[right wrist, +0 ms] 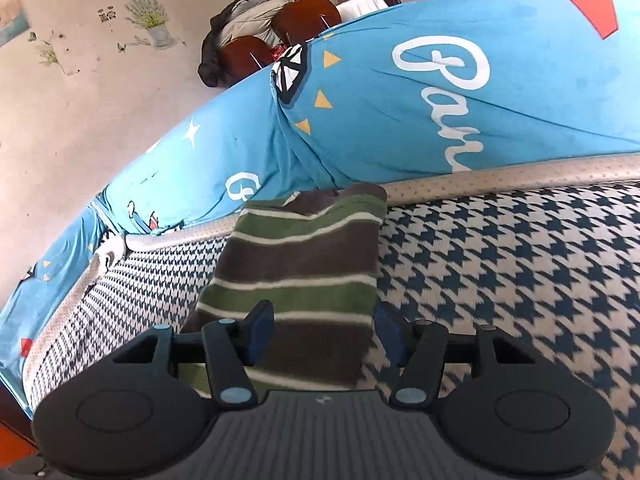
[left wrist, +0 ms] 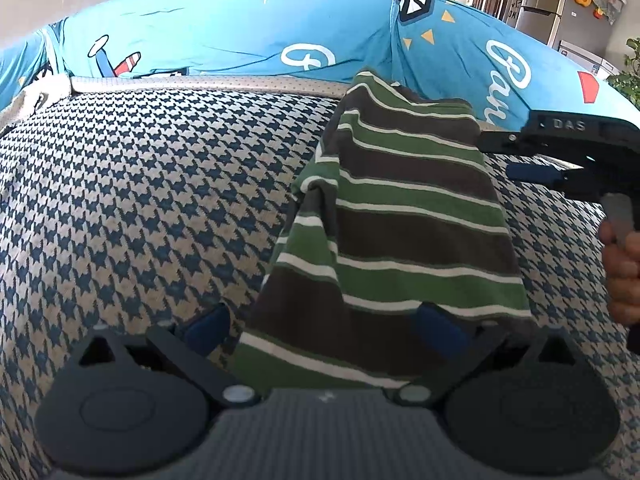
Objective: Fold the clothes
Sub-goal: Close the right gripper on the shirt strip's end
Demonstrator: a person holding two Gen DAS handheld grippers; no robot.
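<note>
A garment with green, brown and white stripes (left wrist: 408, 216) lies folded into a long strip on the houndstooth sofa seat (left wrist: 140, 200), its far end at the sofa back. My left gripper (left wrist: 322, 328) stands open over the garment's near end, with cloth between the two blue pads (left wrist: 208, 328). In the right wrist view the same garment (right wrist: 304, 264) runs away from my right gripper (right wrist: 324, 332), which is open with its pads on either side of the strip's near end. From the left wrist view, the right gripper (left wrist: 496, 156) sits at the garment's right edge, held by a hand (left wrist: 624, 268).
A blue cartoon-print cover (left wrist: 240, 36) wraps the sofa back behind a grey piped seam (left wrist: 200, 84). The houndstooth seat (right wrist: 500, 264) extends to both sides of the garment. Chairs with a dark jacket (right wrist: 248, 32) and a decorated wall stand behind the sofa; a fridge (left wrist: 560, 4) is at the far right.
</note>
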